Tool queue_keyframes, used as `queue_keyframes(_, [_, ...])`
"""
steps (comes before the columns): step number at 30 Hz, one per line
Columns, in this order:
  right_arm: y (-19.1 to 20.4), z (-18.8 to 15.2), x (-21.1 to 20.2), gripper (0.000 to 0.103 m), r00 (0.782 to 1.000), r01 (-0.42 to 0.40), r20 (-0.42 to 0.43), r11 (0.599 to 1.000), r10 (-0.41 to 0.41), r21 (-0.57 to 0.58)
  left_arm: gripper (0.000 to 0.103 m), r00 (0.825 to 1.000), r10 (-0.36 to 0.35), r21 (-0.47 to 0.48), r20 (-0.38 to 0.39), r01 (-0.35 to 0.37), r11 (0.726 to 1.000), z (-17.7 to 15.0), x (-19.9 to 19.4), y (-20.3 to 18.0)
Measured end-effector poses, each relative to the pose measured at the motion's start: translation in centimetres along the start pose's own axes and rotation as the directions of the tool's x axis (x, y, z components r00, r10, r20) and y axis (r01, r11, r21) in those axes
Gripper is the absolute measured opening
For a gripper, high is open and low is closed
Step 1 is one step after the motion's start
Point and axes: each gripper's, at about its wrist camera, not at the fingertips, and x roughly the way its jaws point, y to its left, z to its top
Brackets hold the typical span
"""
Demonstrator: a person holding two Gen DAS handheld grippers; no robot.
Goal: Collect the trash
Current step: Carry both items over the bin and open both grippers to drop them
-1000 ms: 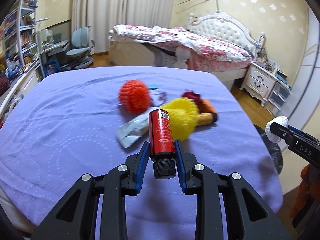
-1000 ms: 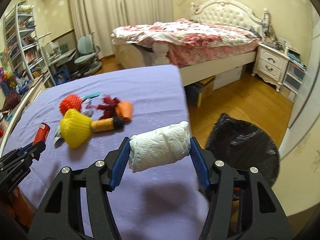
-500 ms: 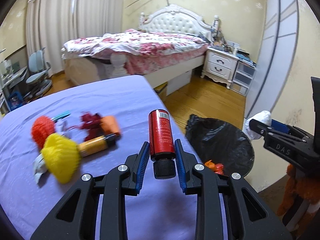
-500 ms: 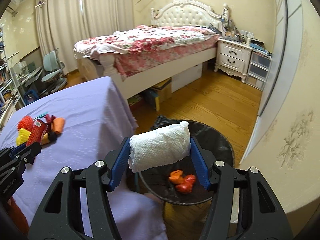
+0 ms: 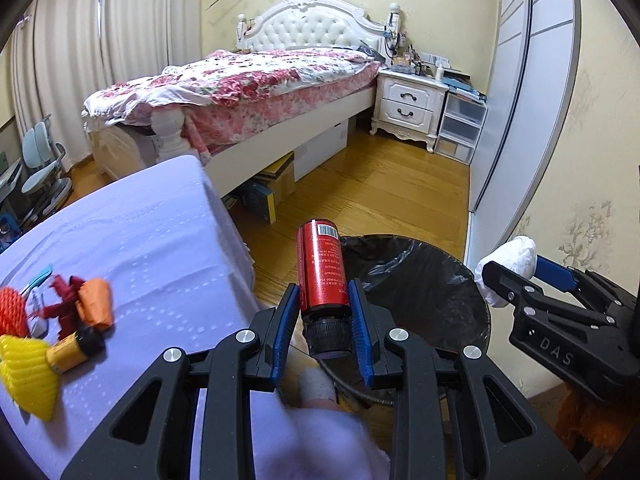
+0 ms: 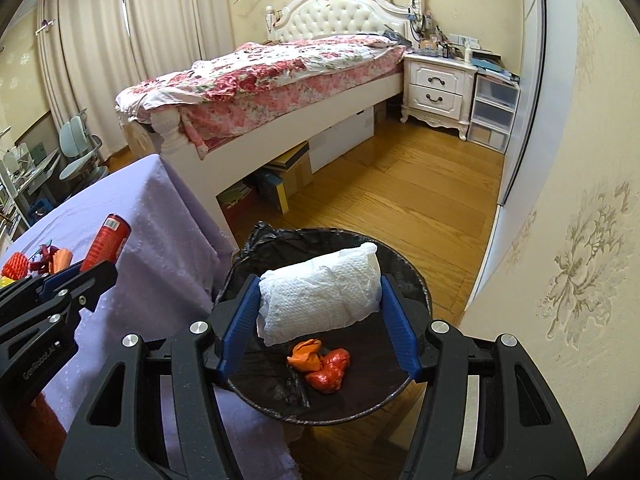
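Note:
My left gripper (image 5: 323, 322) is shut on a red bottle with a black cap (image 5: 321, 272), held at the table's right edge beside the black-lined trash bin (image 5: 416, 276). My right gripper (image 6: 318, 312) is shut on a crumpled white tissue wad (image 6: 320, 294) and holds it over the open bin (image 6: 416, 280), which has orange and red scraps (image 6: 322, 364) at its bottom. The right gripper with the tissue (image 5: 508, 264) shows at the right of the left wrist view. The bottle (image 6: 106, 242) shows at the left of the right wrist view.
On the purple tablecloth (image 5: 152, 240) lie a yellow foam net (image 5: 26, 376), a yellow tube (image 5: 76, 350), orange and red scraps (image 5: 94, 302) and an orange net (image 5: 10, 312). Beyond the bin are wooden floor, a bed (image 5: 256, 88), a nightstand (image 5: 410, 106) and the wall.
Both grippers have swung right from over the table to the bin. The tissue now hangs over the bin's opening; the bottle is at the table edge beside it. Both grips are unchanged.

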Motion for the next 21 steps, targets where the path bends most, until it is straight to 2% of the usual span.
queue_keyframes(9, [-1.4,0.4,2.1,0.059,1.000,0.007,-0.018,1.000,-0.007,0.030,0.029,0.999,0.002,0.041,-0.038,-0.001,0.999,1.0,3.3,-2.1])
queue_keyframes(18, [-2.2,0.6,3.2,0.060,0.999,0.026,-0.027,0.999,-0.025,0.033,0.029,0.998,0.012,0.044,-0.064,-0.009,0.999,1.5,4.5,-2.6])
queue_keyframes(21, [-2.4,0.7,3.4,0.069,0.999,0.035,-0.023,0.999,-0.034,0.041,0.035,0.998,0.010,0.043,-0.065,-0.008,0.999,1.7,4.6,-2.7])
